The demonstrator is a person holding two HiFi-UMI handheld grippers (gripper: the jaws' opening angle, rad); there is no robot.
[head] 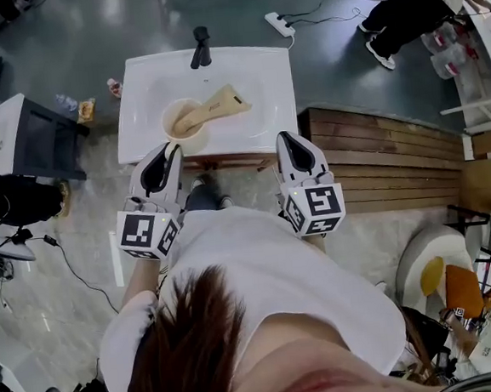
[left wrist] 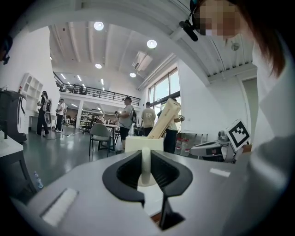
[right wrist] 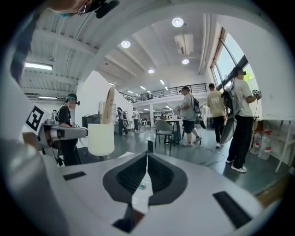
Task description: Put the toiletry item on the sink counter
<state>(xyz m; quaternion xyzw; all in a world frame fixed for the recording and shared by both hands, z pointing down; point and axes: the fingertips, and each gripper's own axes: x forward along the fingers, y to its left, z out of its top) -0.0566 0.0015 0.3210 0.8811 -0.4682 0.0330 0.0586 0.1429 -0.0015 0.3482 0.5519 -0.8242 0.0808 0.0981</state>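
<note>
A white sink counter (head: 252, 71) with a black faucet (head: 202, 46) stands in front of me. On its near left part stands a cream cup (head: 184, 119), and a beige toiletry tube (head: 216, 106) leans out of it to the right. My left gripper (head: 171, 148) is shut on the cup's near rim. In the left gripper view the white cup wall (left wrist: 145, 166) sits pinched between the jaws, with the tube (left wrist: 166, 117) rising behind. My right gripper (head: 285, 136) hovers at the counter's front right edge, shut with nothing in it. Its view shows the cup (right wrist: 101, 138) at the left.
A wooden platform (head: 387, 149) lies right of the counter. A dark cabinet with a white side (head: 27, 137) stands at the left. A power strip (head: 280, 24) and cables lie on the floor behind the sink. A seated person (head: 408, 6) is at the top right, and several people stand farther off.
</note>
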